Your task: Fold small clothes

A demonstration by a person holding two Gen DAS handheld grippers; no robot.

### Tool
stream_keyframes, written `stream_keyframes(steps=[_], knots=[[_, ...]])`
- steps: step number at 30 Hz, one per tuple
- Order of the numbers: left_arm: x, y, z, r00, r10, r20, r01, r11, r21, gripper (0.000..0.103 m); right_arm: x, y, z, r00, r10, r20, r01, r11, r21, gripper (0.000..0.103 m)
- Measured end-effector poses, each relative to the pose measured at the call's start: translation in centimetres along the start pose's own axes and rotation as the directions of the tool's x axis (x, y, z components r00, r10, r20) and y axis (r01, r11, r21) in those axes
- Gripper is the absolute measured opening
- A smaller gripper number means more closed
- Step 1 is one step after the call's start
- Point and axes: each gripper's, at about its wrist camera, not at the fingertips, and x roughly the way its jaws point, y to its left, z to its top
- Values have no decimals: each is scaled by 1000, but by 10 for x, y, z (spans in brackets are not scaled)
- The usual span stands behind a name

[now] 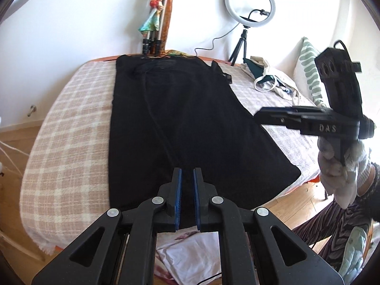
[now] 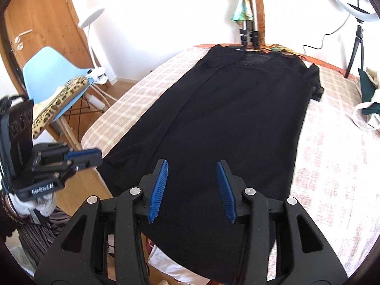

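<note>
A black T-shirt (image 1: 175,123) lies flat lengthwise on a checked pink-and-white cover (image 1: 71,128), collar at the far end, left side folded in, right sleeve sticking out (image 2: 314,80). My left gripper (image 1: 187,173) hovers above the shirt's near hem with its blue pads nearly together, holding nothing. It shows at the left of the right wrist view (image 2: 95,156). My right gripper (image 2: 192,166) is open and empty above the hem of the shirt (image 2: 237,123). It shows at the right of the left wrist view (image 1: 263,116).
A ring light on a tripod (image 1: 249,7) and a doll on poles (image 1: 155,14) stand at the far edge. A bag (image 1: 273,80) and a striped pillow (image 1: 308,71) lie at the right. A blue chair (image 2: 54,76) stands left. White cloth (image 1: 190,254) lies on the floor.
</note>
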Motion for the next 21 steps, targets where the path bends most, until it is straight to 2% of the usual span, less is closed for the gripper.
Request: stream_keyframes(steps=[2,4,8,11,12,13,15,18,21], knots=[[11,-20,0,999,-30,-24,31,999,44,13,-6,-25,9,1000,-9,1,9,999,34,47],[22,-41,-1,998,-51,-47,56,994,99,18,-11,-51,17,1000,-30,2,29,998,60,54],[40,-79,-3,994,-78,-74,91,979,182,19,-20,-103,30,1000,-25,12,23,987,162,55],[51,-102,-2,987,-128,-101,145,972,187,19,-13,-136,39,998,-67,-1,66,979,195,59],[54,-111,-1,984,-143,-109,162,967,196,24,-8,-148,41,997,-78,-7,78,974,210,59],[56,-121,-2,982,-150,-114,172,962,212,41,-3,-158,43,996,-87,-11,87,968,236,59],[59,-138,-3,982,-152,-108,175,953,247,68,8,-182,47,997,-75,-19,77,951,300,60],[65,-159,-5,982,-149,-112,176,938,299,68,26,-213,53,998,-53,-37,63,919,390,60],[74,-170,-8,985,-128,-116,160,930,330,68,40,-233,62,997,-60,-48,75,909,410,60]])
